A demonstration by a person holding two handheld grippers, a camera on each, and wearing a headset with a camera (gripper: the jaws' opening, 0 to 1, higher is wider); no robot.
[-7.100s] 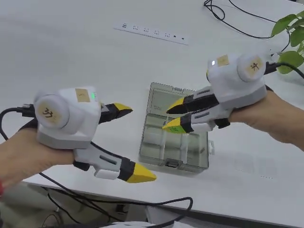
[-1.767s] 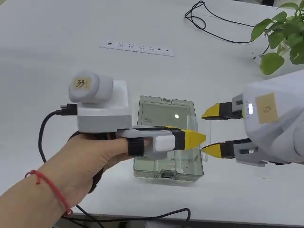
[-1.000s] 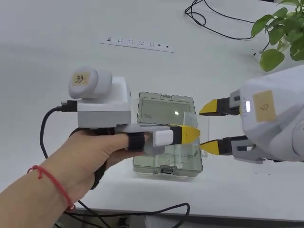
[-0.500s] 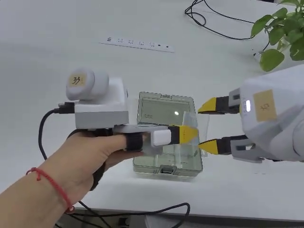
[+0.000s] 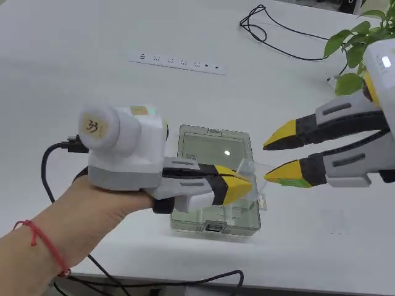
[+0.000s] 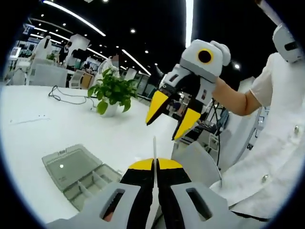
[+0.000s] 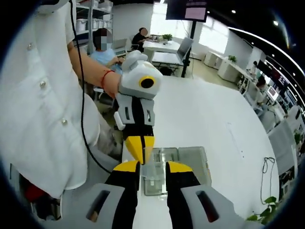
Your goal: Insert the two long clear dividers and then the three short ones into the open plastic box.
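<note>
- The clear divider is off the table, above the front right part of the open plastic box. In your left gripper view you see it edge-on as a thin line.
- Your left gripper has its yellow tips pressed together on that divider. It reaches across the front of the box from the left side.
- Your right gripper hovers just to the right of the box with its claw spread. Its tips point at the divider and at the left gripper's tips.
- In your right gripper view the divider stands in the gap between the spread jaws. Whether either jaw touches it, I cannot tell.
- The box lies flat on the white table near its front edge. Its lid is laid back on the far side, and partitions show in its base.
- Behind the box lies a white power strip.
- Further back and to the right of the box are a coiled black cable and a green plant.
</note>
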